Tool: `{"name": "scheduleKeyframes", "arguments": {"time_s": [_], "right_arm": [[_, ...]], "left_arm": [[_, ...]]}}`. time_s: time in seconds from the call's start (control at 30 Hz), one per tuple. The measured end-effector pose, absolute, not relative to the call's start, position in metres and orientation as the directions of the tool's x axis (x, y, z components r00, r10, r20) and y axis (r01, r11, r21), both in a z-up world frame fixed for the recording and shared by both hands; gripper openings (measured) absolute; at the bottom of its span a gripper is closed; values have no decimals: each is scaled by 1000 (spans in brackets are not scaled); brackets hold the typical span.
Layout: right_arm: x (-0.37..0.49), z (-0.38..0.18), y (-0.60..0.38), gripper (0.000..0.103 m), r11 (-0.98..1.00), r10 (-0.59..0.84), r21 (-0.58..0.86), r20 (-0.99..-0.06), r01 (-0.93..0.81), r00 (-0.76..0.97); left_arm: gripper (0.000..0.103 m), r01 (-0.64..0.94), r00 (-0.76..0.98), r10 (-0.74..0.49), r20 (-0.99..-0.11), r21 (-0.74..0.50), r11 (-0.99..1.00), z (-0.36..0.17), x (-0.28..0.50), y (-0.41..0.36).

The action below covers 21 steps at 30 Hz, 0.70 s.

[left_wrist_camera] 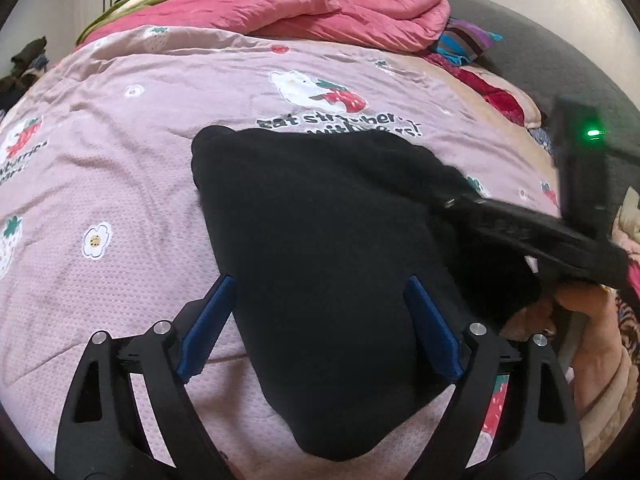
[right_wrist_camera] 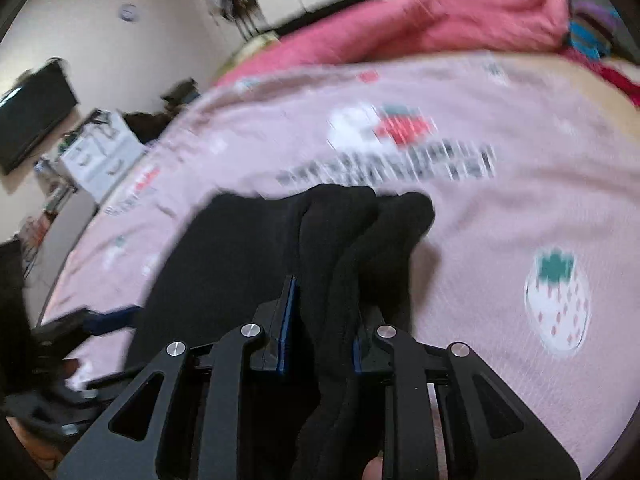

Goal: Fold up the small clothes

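Left wrist view. Pink quilted bedspread (left_wrist_camera: 132,152) w/ strawberry, flower and black-lettering prints covers the bed; a rumpled bright-pink quilt (left_wrist_camera: 320,12) is heaped along the far edge, w/ striped purple-and-teal cloth (left_wrist_camera: 466,42) beside it. Black soft fabric garment (left_wrist_camera: 320,240) lies on the bedspread at centre, reaching toward the lens. Left gripper (left_wrist_camera: 320,308), black frame w/ blue pads, stands wide apart: one pad just beside the garment's left edge, the other over its right part; neither pad presses the cloth. At right, the right gripper's black body (left_wrist_camera: 560,236) reaches to the garment's right edge; a hand (left_wrist_camera: 580,308) shows beneath it. Its jaws cannot be read from this side.

Right wrist view (motion-blurred). Same pink bedspread (right_wrist_camera: 520,160) fills the field; pale wall w/ a dark flat screen (right_wrist_camera: 32,116) and a white box (right_wrist_camera: 100,156) at left, pink quilt (right_wrist_camera: 440,20) behind. Right gripper (right_wrist_camera: 324,312) is narrow, blue pads clamped on a bunched fold of the black garment (right_wrist_camera: 352,232), which rises in ridges between the fingers. Rest of the garment spreads flat to the left. Left gripper (right_wrist_camera: 100,320) shows blurred at the garment's left edge.
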State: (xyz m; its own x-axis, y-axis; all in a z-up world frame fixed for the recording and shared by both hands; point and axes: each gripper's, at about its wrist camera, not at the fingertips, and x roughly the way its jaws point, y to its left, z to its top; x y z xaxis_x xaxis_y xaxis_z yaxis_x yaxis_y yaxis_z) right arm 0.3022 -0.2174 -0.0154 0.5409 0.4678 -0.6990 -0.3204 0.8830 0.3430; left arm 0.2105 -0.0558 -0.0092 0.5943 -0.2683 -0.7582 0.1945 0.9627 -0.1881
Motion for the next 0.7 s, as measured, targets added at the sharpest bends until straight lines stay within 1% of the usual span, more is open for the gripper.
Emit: {"name": "scheduleKeyframes", "arguments": {"time_s": [0.07,0.2,0.3,0.33,0.37,0.43,0.47,0.57,0.6,0.7], "right_arm": [[301,-13,-220,21,883,468,345,-693,-317,548],[294,-12,-213,23,905,423,287,-702,-315,574],[292,-10,-213,26,913,405,278,-700,-299,588],[289,-10,-215,28,916,400,278,-699,-290,593],[288,-10,-216,33,920,391,275,-698,-280,600],[286,-11,-220,36,921,390,284,-694,-268,605],[284,-11,-222,37,920,391,290,-692,-263,606],[279,-10,-227,45,926,377,287,-686,-245,622],[276,-9,-228,45,928,372,285,-684,-240,628],[266,-3,-233,56,938,345,269,-674,-218,654]], "left_arm": [[80,197,596,-264,-759,-181,964,-9,209,-58],[81,198,595,-264,-759,-180,964,-9,207,-59],[81,202,594,-262,-760,-174,964,-9,205,-60],[81,203,594,-262,-761,-173,964,-9,205,-59],[81,203,593,-262,-761,-174,964,-9,204,-59],[81,204,592,-266,-761,-178,963,-10,205,-58],[81,203,592,-266,-761,-178,963,-10,205,-58],[82,204,590,-269,-761,-182,962,-10,203,-58],[82,204,590,-270,-761,-183,962,-9,202,-58],[82,205,590,-277,-759,-191,960,-7,198,-57]]}}
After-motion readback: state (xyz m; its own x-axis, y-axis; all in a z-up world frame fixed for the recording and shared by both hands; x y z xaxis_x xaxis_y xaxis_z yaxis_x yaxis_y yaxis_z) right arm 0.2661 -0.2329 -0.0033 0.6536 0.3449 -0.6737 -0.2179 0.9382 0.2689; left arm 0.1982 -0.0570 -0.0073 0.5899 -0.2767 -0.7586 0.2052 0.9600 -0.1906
